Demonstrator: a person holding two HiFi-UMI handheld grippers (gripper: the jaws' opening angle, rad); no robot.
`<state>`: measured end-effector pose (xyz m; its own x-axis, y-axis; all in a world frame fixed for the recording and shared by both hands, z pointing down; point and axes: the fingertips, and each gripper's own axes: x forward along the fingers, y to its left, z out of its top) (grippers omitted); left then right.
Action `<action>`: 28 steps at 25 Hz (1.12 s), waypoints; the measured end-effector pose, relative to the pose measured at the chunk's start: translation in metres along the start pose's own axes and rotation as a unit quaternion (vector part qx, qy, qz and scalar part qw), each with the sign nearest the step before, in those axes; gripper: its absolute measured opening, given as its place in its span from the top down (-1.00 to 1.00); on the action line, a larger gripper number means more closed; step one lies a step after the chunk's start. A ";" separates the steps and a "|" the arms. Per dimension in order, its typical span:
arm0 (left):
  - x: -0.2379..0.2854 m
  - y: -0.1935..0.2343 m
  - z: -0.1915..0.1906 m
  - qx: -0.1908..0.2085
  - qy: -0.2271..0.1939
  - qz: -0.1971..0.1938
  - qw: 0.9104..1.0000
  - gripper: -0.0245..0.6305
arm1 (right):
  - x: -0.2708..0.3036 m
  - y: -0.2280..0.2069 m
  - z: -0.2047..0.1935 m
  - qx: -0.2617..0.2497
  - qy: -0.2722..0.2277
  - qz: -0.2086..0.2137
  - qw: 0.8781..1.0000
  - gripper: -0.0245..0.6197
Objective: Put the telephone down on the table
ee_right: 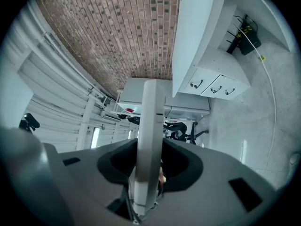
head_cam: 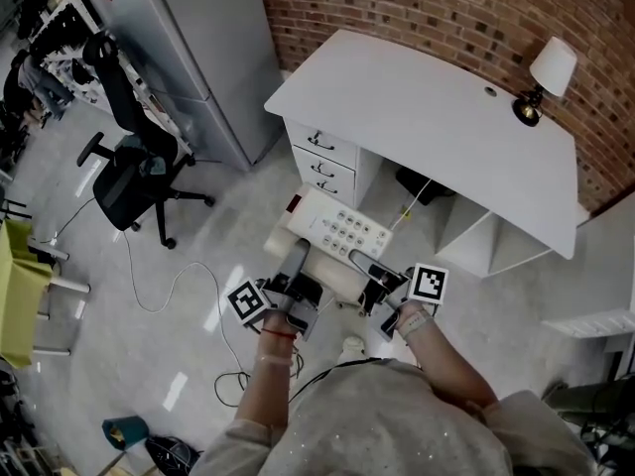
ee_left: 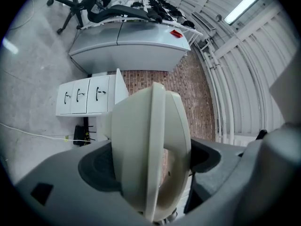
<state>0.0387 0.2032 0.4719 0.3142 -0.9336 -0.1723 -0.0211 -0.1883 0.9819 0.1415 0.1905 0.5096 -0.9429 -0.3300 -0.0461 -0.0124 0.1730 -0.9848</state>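
We hold the telephone (head_cam: pixel 335 234) in the air between the two grippers, cream-coloured, its keypad (head_cam: pixel 349 232) facing up; it hangs over the floor (head_cam: pixel 198 266) just in front of the table (head_cam: pixel 427 117) and lower than its top, touching neither; from the head view it sits in front of the drawers (head_cam: pixel 323 163).

The left gripper (head_cam: pixel 298 260) has the telephone by its left end; in its own view the jaws stand wide apart and close on the thick body, with the curved handset (ee_left: pixel 179 126) seated on the side toward the right jaw.

The right gripper (head_cam: pixel 370 272) has the opposite end; in its own view a thin pale edge of the telephone (ee_right: pixel 149 145) runs upright between the jaws, and both pads press on it; so each gripper is clamped on the telephone and neither is empty.

The marker cubes (head_cam: pixel 429 284) on both grippers face upward, just ahead of our hands.

The table is white with a bare top; a small lamp (head_cam: pixel 546 75) with a white shade stands at its far right corner against the brick wall (head_cam: pixel 417 8).

To the left of the table is a grey cabinet (head_cam: pixel 208 48); further left is a black office chair (head_cam: pixel 134 172); a thin cable (head_cam: pixel 164 300) loops across the floor between the chair and us.
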 end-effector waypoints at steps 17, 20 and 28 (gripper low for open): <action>0.048 0.027 0.047 -0.017 0.021 0.012 1.000 -0.34 | 0.049 -0.022 0.044 0.013 -0.007 -0.015 1.000 0.46; 0.065 0.040 0.062 -0.020 0.040 0.013 0.999 -0.34 | 0.063 -0.032 0.058 0.012 -0.021 -0.022 0.999 0.46; 0.120 0.055 0.123 -0.031 0.100 0.026 0.994 -0.34 | 0.121 -0.047 0.101 0.025 -0.068 -0.043 0.996 0.46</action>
<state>-0.0411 0.0429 0.4959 0.4971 -0.8609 -0.1086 0.0146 -0.1168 0.9930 0.0617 0.0483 0.5337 -0.8847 -0.4657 0.0203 -0.0720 0.0935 -0.9930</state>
